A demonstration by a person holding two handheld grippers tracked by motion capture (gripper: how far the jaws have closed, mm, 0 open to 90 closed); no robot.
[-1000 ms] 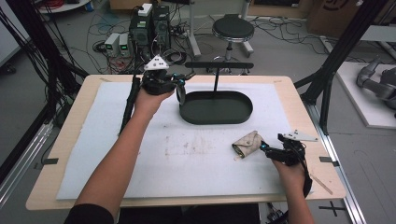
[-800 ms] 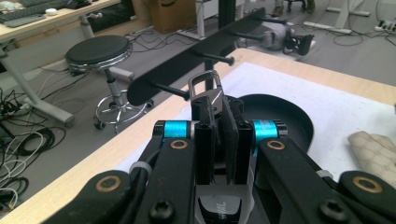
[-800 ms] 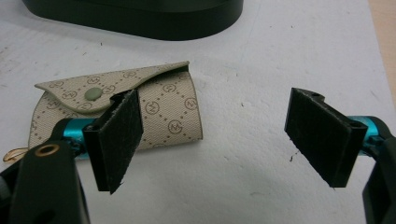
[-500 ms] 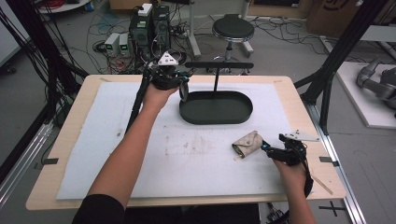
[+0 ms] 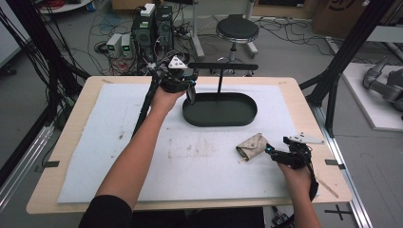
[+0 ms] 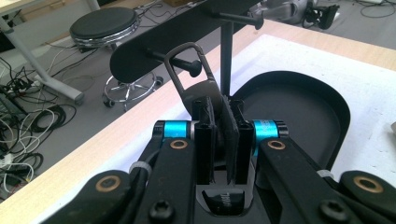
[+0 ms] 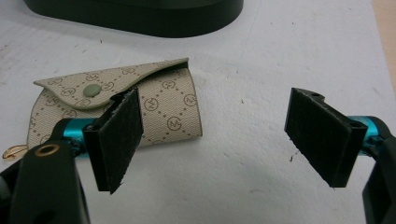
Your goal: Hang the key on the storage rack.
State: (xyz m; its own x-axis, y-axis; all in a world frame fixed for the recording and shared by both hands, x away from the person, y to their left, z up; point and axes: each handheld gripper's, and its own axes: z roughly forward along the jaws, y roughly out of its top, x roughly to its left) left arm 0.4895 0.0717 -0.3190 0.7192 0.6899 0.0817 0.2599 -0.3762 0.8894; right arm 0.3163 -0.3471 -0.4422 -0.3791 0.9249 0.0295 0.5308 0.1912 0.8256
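Key fob [image 6: 198, 88], dark, with a metal carabiner loop at its top: I am gripping its body between the closed pads of the left gripper [image 6: 223, 133], with the loop standing up just in front of a peg [image 6: 180, 63] on the black hanging stand [image 6: 227, 56]. In the high view I am holding the left gripper [image 5: 183, 85] at the stand's left end, above the rim of its oval base tray [image 5: 221, 121]. The right gripper [image 7: 224, 140] is resting with its jaws standing wide apart and gripping nothing, just beside a beige patterned pouch [image 7: 116, 107] lying on the white mat [image 5: 119, 142]; its left pad is overlapping the pouch in that view, and I cannot tell whether it is touching. To do this step well, I judge that I should be keeping the loop upright and square to the peg, guiding the peg's tip through the opening, then lowering until the loop is bearing on the peg before I am easing the pads apart
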